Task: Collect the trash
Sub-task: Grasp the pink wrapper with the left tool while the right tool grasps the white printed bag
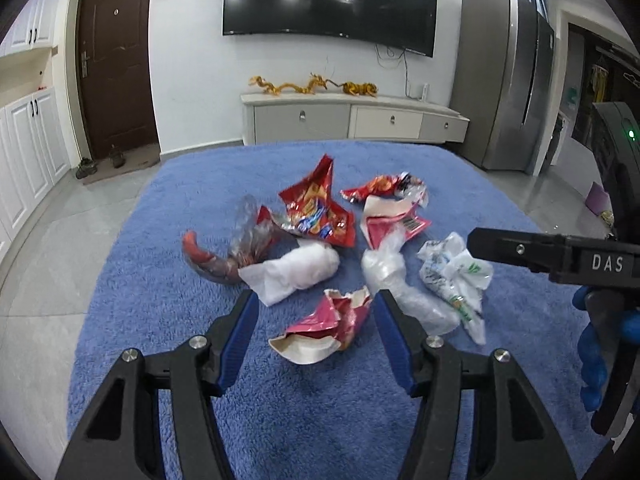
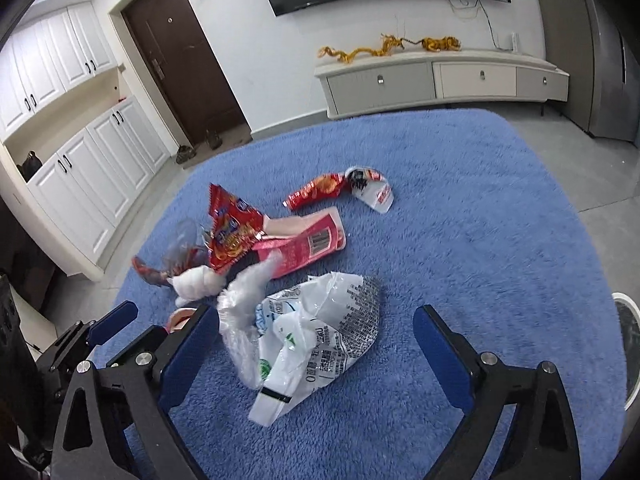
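nothing looks collected yet; both the left gripper point(image 1: 314, 320) and right gripper point(image 2: 312, 344) are hanging open and empty; wrappers point(image 1: 316, 210) are lying mid-rug point(image 1: 160, 280)

Right gripper point(image 1: 560, 256): in the left wrist view only one black arm marked DAS shows; the rest runs off the right edge, so how its jaws stand cannot be told there.
Gloved hand point(image 1: 596, 360): blue, cut by the right edge.
Pink torn wrapper point(image 2: 182, 317): in the right wrist view mostly hidden behind the near finger.
White round object point(image 2: 630, 344): cut off at the right edge; unidentifiable.
Clear plastic wrapper point(image 1: 250, 232): blurred, print unreadable.
Printed white bag point(image 2: 320, 344): text too small to read.
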Available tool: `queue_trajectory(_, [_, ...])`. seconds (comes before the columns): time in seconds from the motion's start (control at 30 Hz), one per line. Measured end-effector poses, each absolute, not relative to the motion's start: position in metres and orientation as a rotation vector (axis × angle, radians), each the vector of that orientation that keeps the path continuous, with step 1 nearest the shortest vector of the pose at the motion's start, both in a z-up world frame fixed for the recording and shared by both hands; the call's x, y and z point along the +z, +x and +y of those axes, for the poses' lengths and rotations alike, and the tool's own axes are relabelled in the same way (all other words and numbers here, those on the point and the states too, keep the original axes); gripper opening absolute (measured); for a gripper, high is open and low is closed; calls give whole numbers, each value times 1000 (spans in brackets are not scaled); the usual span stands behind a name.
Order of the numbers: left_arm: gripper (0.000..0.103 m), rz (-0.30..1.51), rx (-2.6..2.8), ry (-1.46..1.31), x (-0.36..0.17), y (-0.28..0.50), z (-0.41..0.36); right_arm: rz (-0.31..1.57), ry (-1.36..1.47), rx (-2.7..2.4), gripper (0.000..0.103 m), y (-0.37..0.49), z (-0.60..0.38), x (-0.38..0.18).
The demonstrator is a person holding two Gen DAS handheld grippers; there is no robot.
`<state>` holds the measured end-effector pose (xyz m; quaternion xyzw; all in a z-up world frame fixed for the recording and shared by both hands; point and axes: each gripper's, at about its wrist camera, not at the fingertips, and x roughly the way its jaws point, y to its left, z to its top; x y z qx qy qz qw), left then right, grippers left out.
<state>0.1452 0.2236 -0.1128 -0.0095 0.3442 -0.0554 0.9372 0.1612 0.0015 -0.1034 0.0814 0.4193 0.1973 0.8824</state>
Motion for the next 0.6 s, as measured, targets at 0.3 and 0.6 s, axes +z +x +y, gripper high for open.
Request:
queue_trajectory(0.3, [58,777,-197,-73,-128,156,229,925,180,387,85,181,6,-129])
queue_trajectory(0.6, [43,851,-189,2,-138,166,214,917,135,421,60,172,16,-133])
